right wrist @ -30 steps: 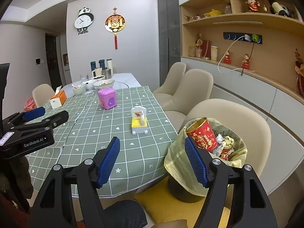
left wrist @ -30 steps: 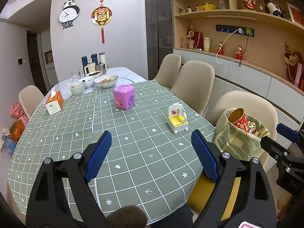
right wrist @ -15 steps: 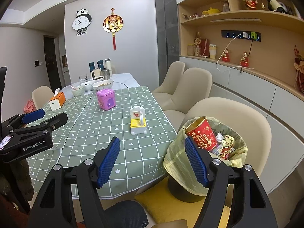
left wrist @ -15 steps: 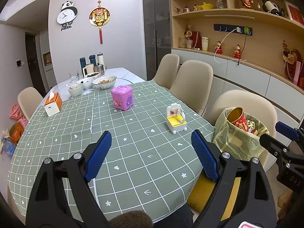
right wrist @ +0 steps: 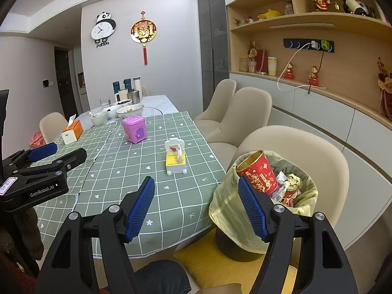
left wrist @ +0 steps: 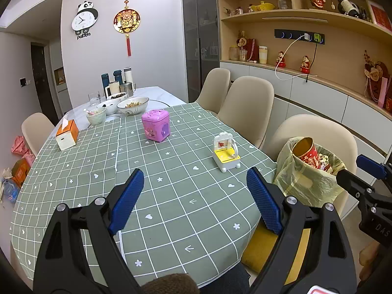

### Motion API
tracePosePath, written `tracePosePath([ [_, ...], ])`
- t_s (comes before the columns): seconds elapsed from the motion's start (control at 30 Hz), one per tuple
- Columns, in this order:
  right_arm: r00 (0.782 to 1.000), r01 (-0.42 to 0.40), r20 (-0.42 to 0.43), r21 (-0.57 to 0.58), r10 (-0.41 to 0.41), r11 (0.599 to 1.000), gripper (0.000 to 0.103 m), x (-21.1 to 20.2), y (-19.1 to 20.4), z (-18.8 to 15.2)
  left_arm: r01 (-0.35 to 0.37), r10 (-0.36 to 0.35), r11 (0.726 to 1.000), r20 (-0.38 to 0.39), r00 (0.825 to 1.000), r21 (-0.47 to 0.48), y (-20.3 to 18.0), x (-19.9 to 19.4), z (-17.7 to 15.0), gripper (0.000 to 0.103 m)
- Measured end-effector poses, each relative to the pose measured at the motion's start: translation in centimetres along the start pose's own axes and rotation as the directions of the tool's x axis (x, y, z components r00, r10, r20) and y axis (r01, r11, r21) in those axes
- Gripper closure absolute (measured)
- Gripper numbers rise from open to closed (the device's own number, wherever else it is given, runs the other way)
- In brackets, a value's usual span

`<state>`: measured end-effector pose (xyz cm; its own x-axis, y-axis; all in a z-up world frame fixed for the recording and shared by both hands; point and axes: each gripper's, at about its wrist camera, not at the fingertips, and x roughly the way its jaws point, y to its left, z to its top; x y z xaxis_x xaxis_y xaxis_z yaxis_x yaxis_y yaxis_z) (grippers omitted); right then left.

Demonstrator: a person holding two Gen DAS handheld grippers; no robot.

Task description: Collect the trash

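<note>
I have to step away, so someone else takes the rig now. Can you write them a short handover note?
Left tool: open, empty, held over the near end of the table.
Right tool: open, empty, held between the table edge and the trash bin.
Bin: on the yellow cushion of the nearest chair, lined with a bag, holding a red cup and wrappers.
Done: that trash is in the bin.
Left: no loose trash visible on the green cloth; check the far end by the bowls.
</note>
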<state>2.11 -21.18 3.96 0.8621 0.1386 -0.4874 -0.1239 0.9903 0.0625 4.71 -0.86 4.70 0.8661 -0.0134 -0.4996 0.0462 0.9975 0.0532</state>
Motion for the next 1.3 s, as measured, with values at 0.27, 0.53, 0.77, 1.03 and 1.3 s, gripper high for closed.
tracePosePath([
  [0.27,1.000,-0.001,-0.002,0.003,0.001,1.000,0.036,0.10,-0.09,0.22,0.000,0.000,1.000,-0.004,1.000,-0.001,0.01,0.22,-0.06,0.022],
  [0.53,1.000,0.002,-0.003,0.006,-0.002,1.000,0.036,0.26,-0.04,0.26,0.004,-0.004,1.000,-0.004,1.000,0.001,0.14,0.49,0.05,0.022],
  [0.77,1.000,0.003,-0.002,0.009,-0.003,1.000,0.036,0.27,-0.19,0.20,0.006,-0.006,1.000,-0.004,1.000,0.002,0.35,0.65,0.09,0.022],
  [1.03,1.000,0.000,-0.004,0.005,0.000,1.000,0.036,0.26,-0.05,0.16,0.001,-0.001,1.000,-0.002,1.000,0.000,0.36,0.68,0.02,0.022],
  [1.3,1.000,0.003,-0.005,0.013,-0.002,1.000,0.036,0.25,-0.17,0.25,0.004,-0.004,1.000,-0.003,1.000,0.006,0.45,0.72,0.05,0.022],
])
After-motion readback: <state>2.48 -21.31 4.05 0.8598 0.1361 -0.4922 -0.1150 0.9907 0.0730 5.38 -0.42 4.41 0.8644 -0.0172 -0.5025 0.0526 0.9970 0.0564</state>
